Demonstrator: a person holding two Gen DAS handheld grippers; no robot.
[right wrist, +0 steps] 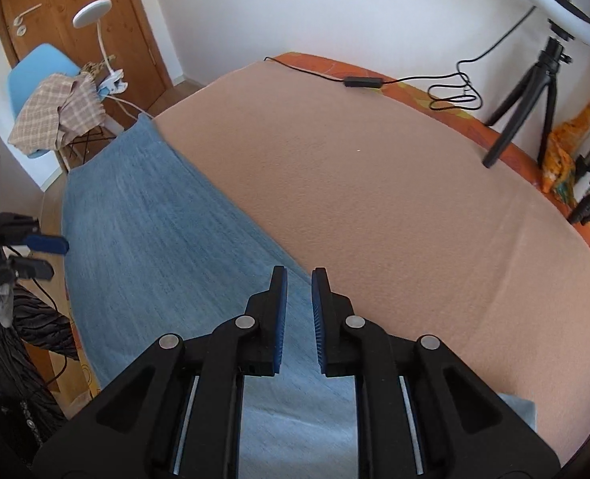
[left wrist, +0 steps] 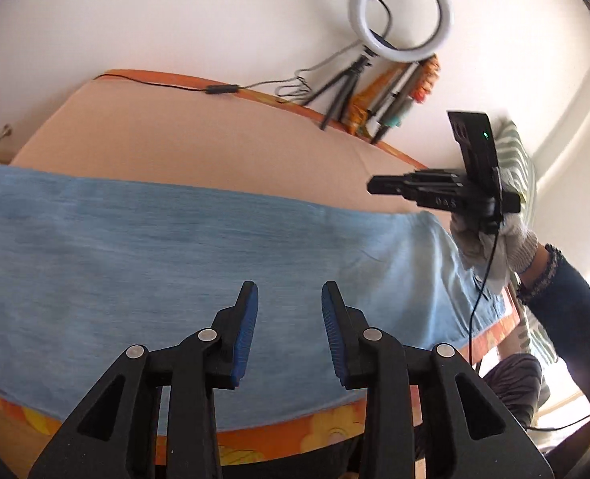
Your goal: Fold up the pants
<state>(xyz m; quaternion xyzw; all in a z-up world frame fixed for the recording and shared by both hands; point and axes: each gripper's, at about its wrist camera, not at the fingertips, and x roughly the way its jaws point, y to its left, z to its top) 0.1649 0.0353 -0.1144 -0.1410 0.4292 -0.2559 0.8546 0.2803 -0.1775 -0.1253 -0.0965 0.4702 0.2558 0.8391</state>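
pants (right wrist: 167, 247) near end behind gripper (right wrist: 298, 311), ring light (right wrist: 554, 8) cropped

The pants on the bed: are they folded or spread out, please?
Folded lengthwise, it seems: the pants lie flat as one long strip, neither gripper holding them.

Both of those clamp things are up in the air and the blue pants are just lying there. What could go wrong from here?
Some possible snags. The pants lie along the table's near edge; a careless tug might slide them off. Both tools, left and right, hang open and empty above the fabric, so a grab might catch one layer only. The ring light cable trails across the far side, where a swung leg could snag.
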